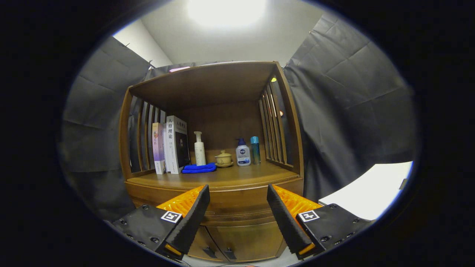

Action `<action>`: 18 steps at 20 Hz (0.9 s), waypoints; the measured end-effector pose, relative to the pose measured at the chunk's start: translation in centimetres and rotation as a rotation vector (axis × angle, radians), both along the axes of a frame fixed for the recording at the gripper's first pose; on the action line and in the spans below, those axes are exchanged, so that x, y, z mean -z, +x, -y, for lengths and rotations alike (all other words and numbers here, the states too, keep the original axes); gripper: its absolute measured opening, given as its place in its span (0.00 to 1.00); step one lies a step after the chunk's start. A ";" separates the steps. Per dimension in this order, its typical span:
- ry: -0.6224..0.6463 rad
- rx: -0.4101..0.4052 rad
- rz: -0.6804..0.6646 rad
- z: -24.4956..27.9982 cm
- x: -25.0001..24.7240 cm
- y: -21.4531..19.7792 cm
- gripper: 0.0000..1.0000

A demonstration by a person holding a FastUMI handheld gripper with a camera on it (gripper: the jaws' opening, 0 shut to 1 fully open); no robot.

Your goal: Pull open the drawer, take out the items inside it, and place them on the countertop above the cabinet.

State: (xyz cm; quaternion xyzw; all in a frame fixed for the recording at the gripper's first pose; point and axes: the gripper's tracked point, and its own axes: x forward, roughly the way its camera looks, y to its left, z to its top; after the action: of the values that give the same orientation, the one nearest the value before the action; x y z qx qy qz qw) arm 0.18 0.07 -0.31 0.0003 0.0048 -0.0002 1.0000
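A brown wooden cabinet (222,207) stands ahead with an open shelf on top. Its drawer front (237,203), a curved band under the countertop (230,177), is closed and lies just beyond my fingers. My gripper (237,193) is open, with nothing between the fingers; the drawer front shows through the gap. Below, between the fingers, two cabinet doors with small dark handles (219,253) are shut. The inside of the drawer is hidden.
On the countertop stand books (171,148) at the left, a folded blue cloth (199,168), a white pump bottle (199,149), a small lidded teacup (223,158), a white-and-blue bottle (243,152) and a teal bottle (255,150). A white surface (371,191) lies to the right.
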 end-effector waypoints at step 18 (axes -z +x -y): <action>-0.009 -0.020 0.000 -0.6 0.1 -0.2 0.98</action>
State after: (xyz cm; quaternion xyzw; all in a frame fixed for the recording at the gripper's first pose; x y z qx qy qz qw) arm 0.00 0.62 -0.37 -0.0043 0.0048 0.0097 0.9999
